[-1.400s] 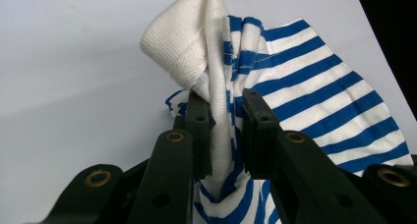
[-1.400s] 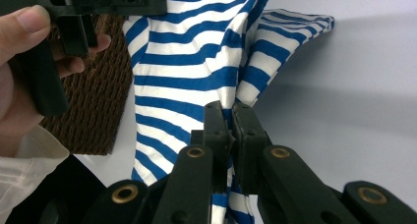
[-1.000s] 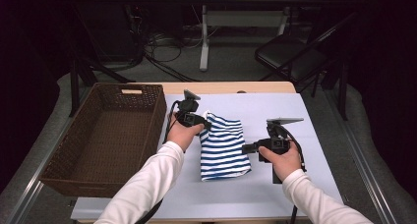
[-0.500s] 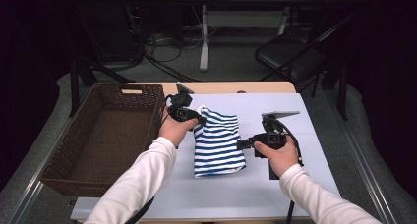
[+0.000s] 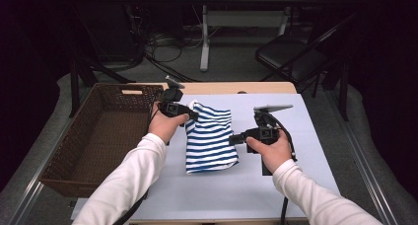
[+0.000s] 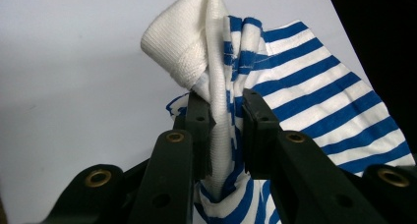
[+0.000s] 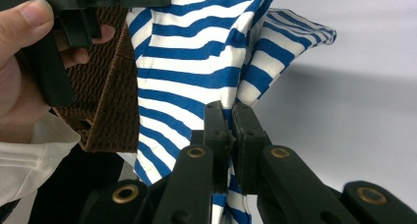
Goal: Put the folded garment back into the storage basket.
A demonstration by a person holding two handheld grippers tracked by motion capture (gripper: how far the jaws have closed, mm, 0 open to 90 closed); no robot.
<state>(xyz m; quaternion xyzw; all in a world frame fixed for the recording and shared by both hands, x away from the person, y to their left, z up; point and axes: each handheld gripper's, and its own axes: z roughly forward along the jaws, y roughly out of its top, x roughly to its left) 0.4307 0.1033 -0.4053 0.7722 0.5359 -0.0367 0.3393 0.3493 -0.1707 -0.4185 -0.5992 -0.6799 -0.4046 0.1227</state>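
Blue-and-white striped garment (image 5: 211, 136), folded, sits mid-frame in the high view on the pale table cover (image 5: 305, 185), just right of the wicker basket (image 5: 93, 136).

Left gripper (image 5: 193, 115) has the upper left corner of the cloth. In the left gripper view its jaws pinch a bunched ridge of white ribbed hem and striped fabric (image 6: 221, 86), cloth wedged between the pads and a small gap left by its thickness.

Right gripper (image 5: 234, 138) is on the cloth's right edge, mid-height in the high view. In the right gripper view the jaws are pressed nearly together on a fold of striped fabric (image 7: 196, 76); the other hand (image 7: 19, 71) and the basket's wall show at upper left.

Step, as I read it: both corners gripped and the top end lifting off the table, i.e. pick-up of the folded piece for transfer to the basket. The lower part looks to be resting on the cover.

Next move needs:
- both grips held firm, no slack on the thick hem
- lift both sides evenly so the fold doesn't open
- clear the basket's rim before moving left
- lower in flat, then release

Risk: the thin right-side pinch slips.
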